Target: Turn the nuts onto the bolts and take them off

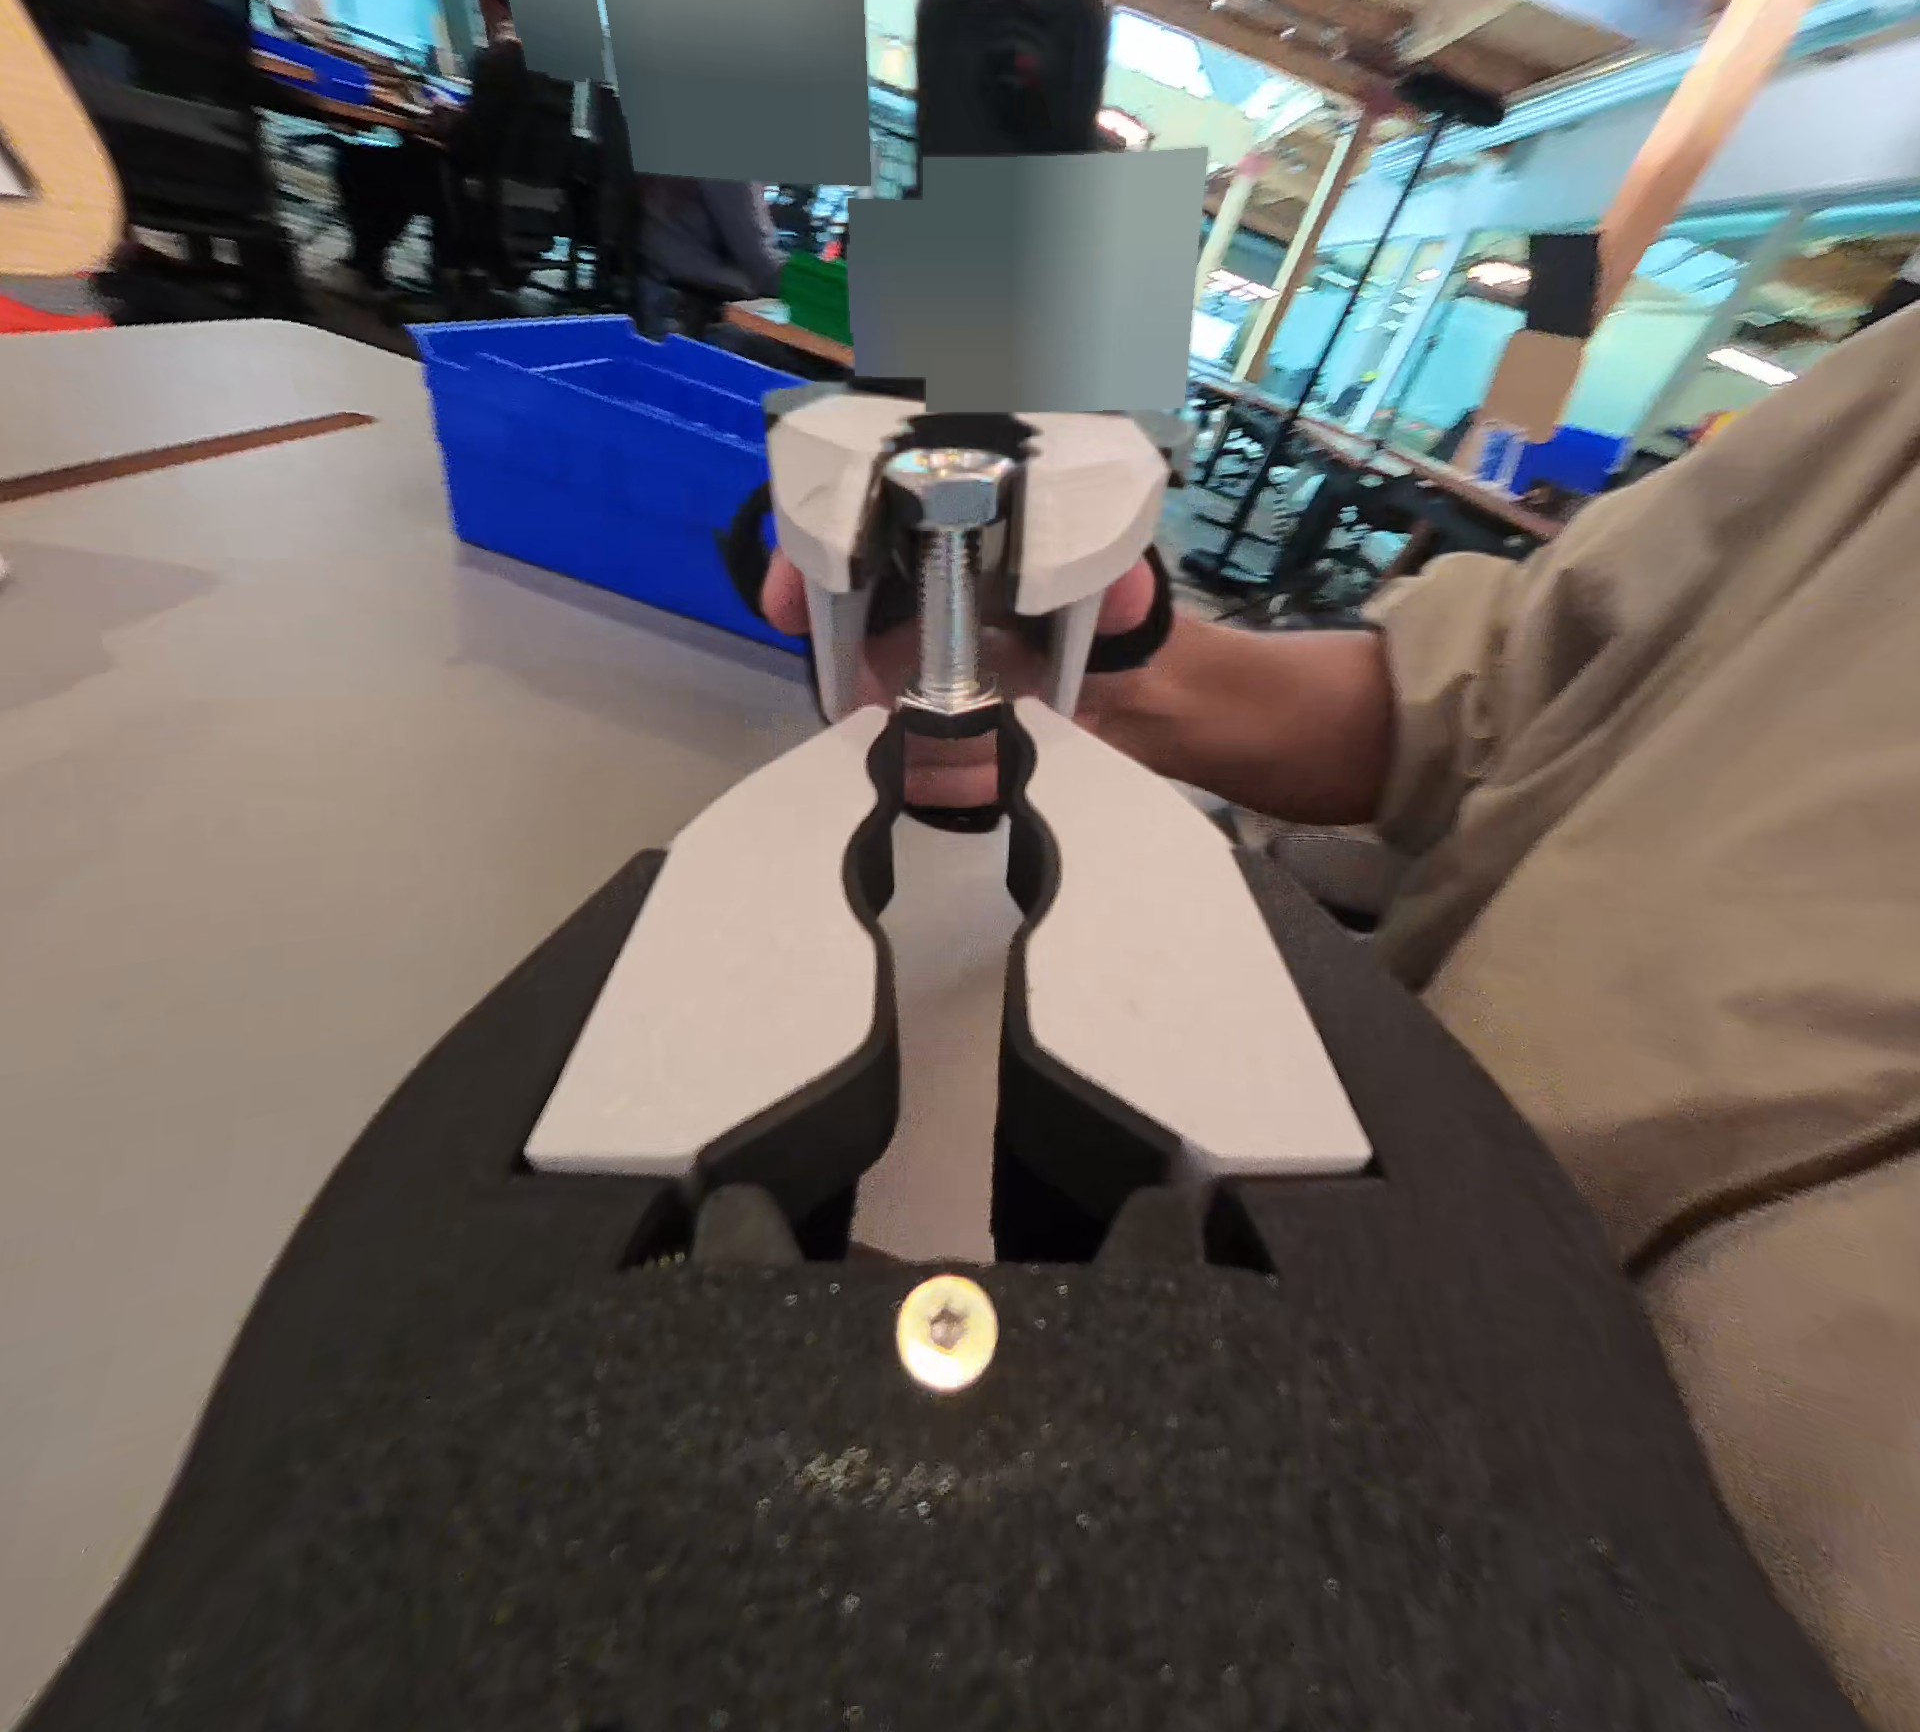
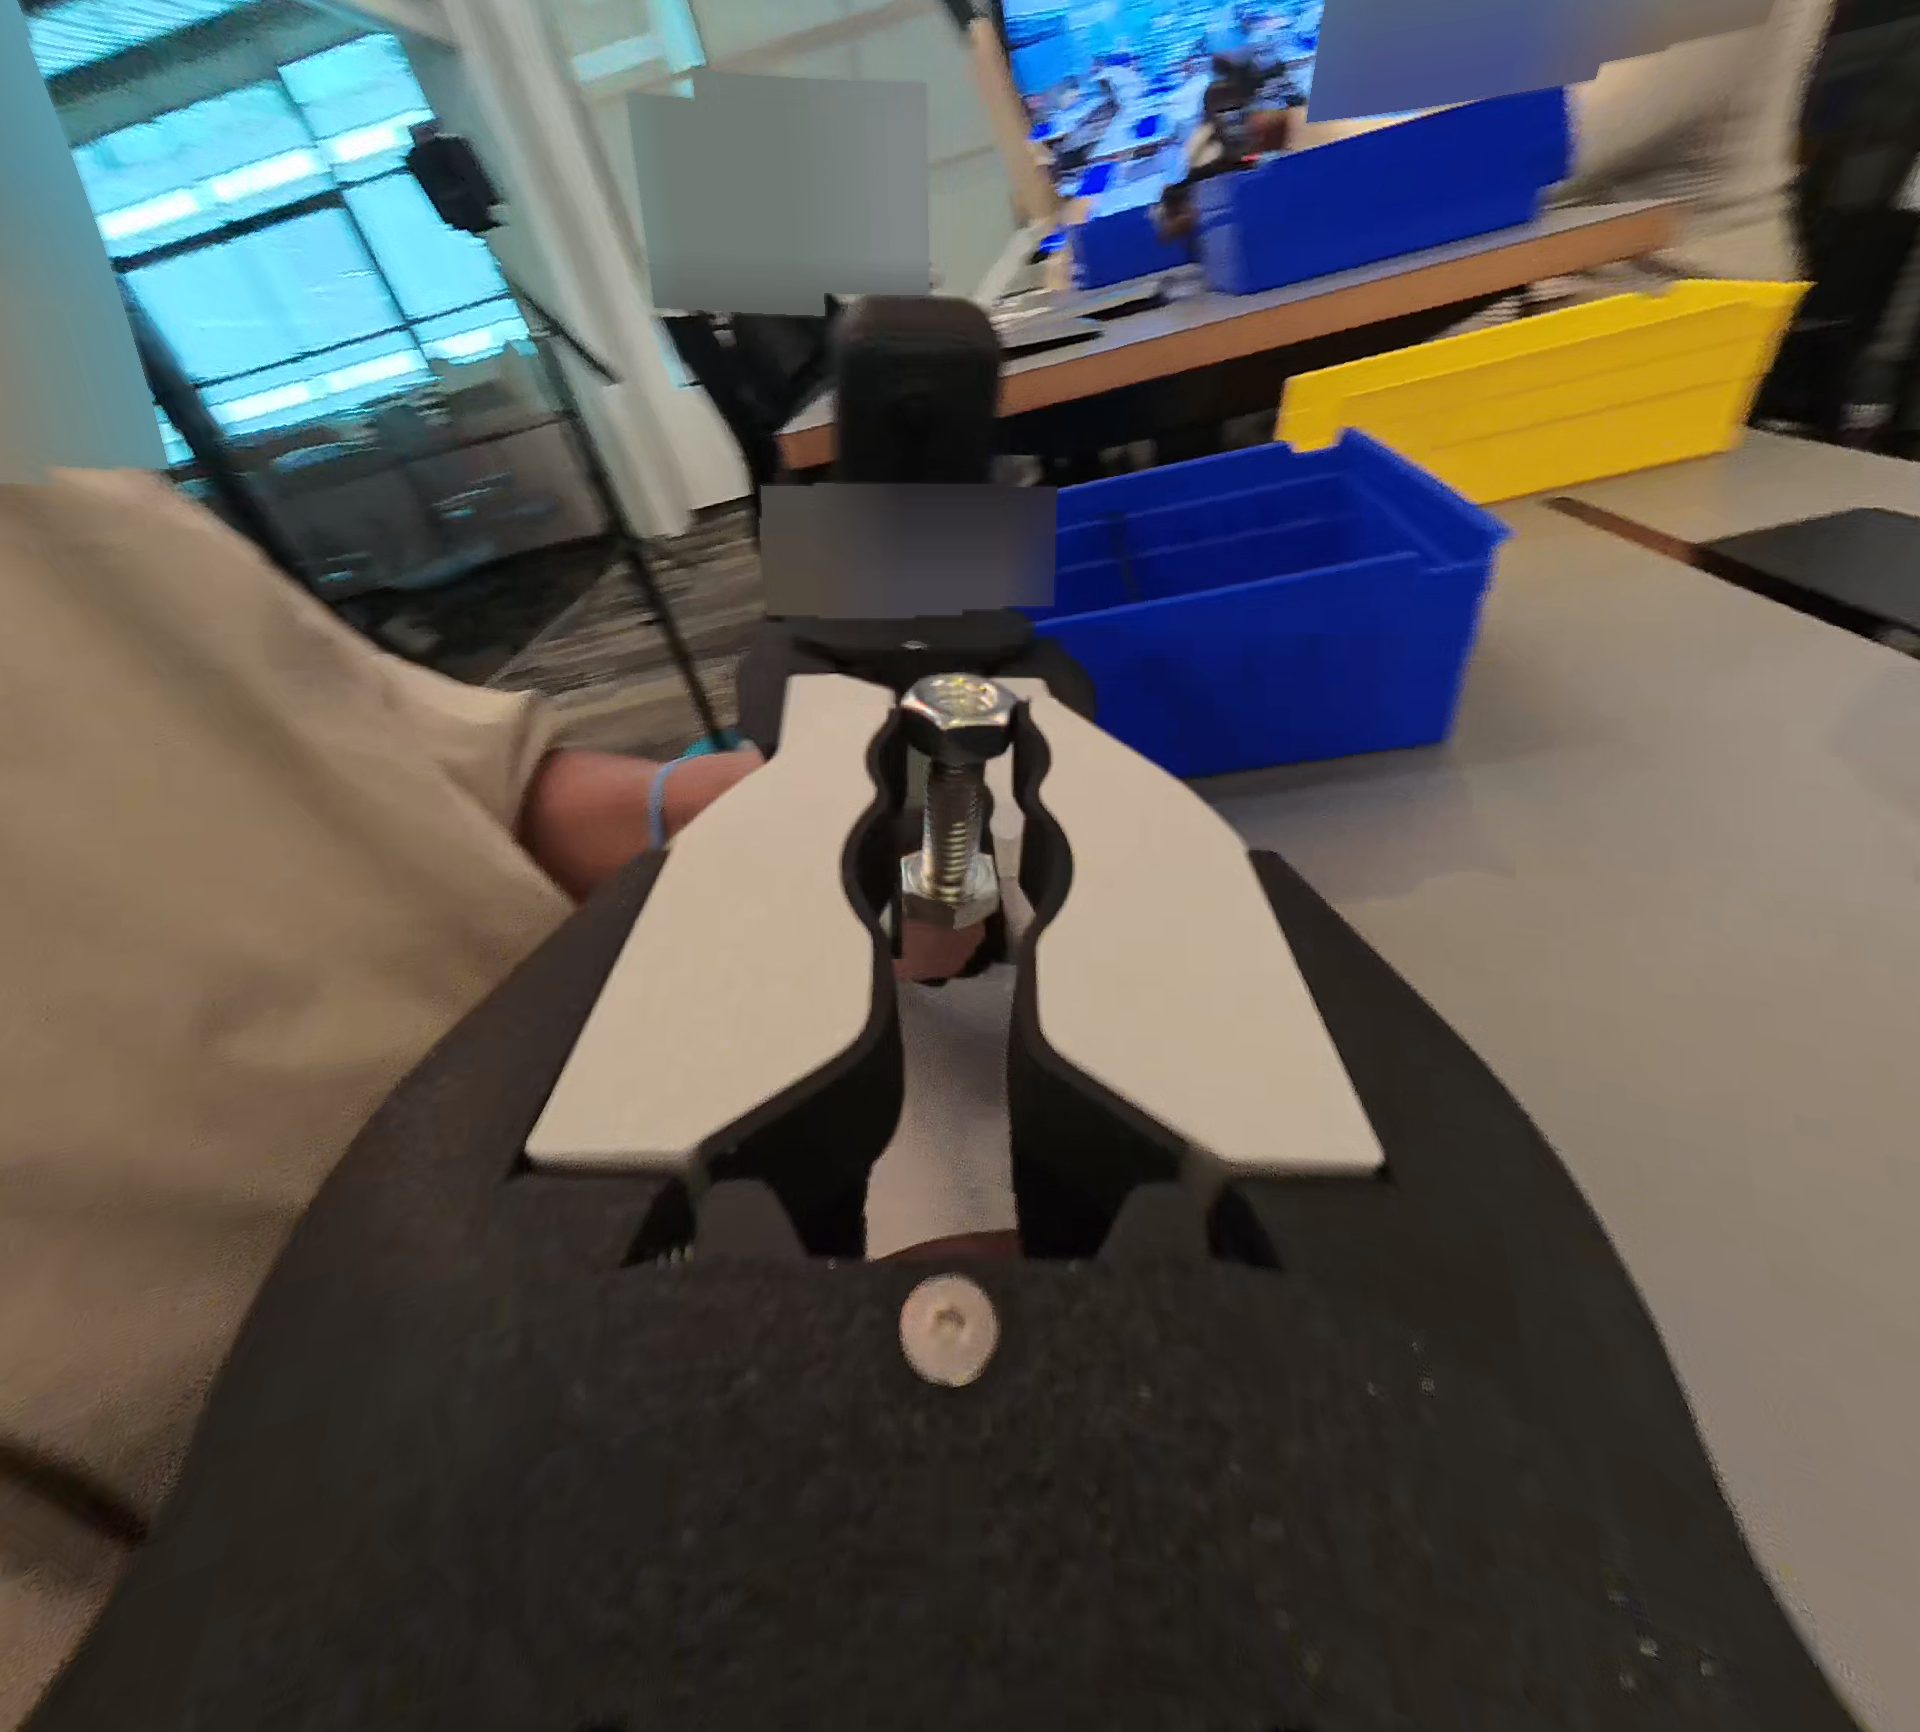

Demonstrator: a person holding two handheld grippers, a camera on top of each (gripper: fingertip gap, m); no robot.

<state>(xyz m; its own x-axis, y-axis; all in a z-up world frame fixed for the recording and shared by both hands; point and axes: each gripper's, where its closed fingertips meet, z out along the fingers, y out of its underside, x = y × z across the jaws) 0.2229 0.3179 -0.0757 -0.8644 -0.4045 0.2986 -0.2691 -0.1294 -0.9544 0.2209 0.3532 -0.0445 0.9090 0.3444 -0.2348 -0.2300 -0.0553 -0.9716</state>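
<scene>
Left gripper nipped nearly closed on nut, low on upright bolt above table. Right gripper clamped on bolt head, facing it. Yellow bin in right wrist view only.

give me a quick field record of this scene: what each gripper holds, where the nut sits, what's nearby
left hand-held gripper: shut on the nut
right hand-held gripper: shut on the head of the bolt
bolt pose: held between the two grippers above the table, head uppermost in both views
nut position: on the thread, at the end far from the head
thread between head and nut: bare
table: grey
nearby: blue bin on the table; yellow bin beyond it
</scene>
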